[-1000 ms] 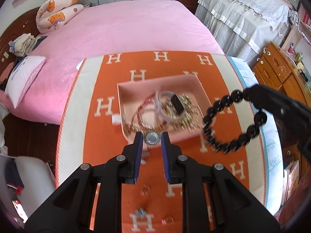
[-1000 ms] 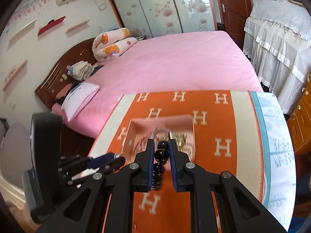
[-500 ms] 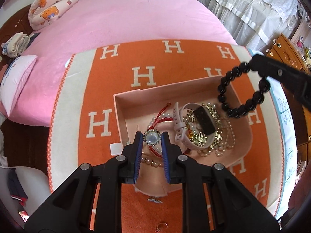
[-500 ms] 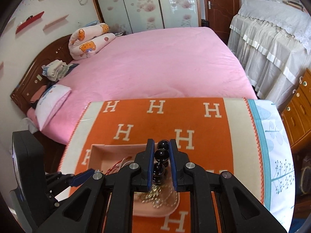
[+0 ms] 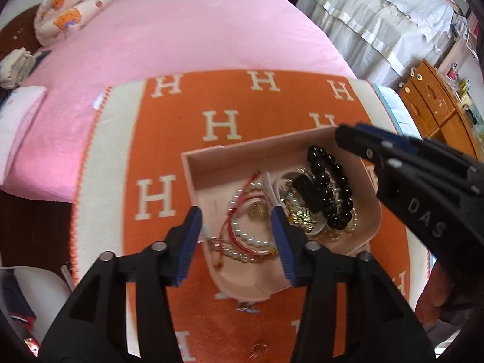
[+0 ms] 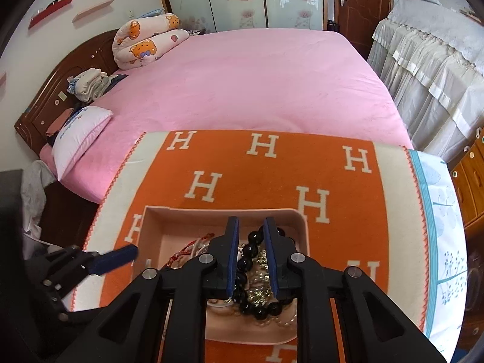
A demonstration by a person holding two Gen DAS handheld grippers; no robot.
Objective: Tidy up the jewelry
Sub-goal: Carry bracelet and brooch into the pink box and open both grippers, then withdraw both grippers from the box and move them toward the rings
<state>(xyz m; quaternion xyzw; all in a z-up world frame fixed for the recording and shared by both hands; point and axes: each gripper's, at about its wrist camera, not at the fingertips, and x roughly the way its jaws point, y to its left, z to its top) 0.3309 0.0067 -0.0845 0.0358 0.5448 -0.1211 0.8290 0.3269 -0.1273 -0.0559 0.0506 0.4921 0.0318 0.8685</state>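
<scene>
A pink tray (image 5: pixel 205 157) sits on the orange H-patterned cloth (image 5: pixel 224 127) and holds red cord, pearl and gold strands (image 5: pixel 242 236) and a white watch. My left gripper (image 5: pixel 235 214) hangs over the tray's near left part. Its jaws are opening and nothing is pressed between them; a round gold-toned piece (image 5: pixel 257 210) lies below the gap. A black bead bracelet (image 5: pixel 329 190) rests on the pile at the tray's right. My right gripper (image 6: pixel 251 222) is low over the tray (image 6: pixel 211 211). Its jaws are opening slightly, with the bracelet's (image 6: pixel 253 238) top beads loose between them.
Two small loose pieces lie on the cloth in front of the tray: a silver one (image 5: pixel 248 308) and a gold ring (image 5: pixel 258 348). A pink bed (image 6: pixel 257 84) stretches behind. A wooden dresser (image 5: pixel 438 106) stands at the right.
Both grippers came down over the tray. The left jaws opened and the round brooch left them. The black bracelet went from hanging in the air to lying on the pile.
</scene>
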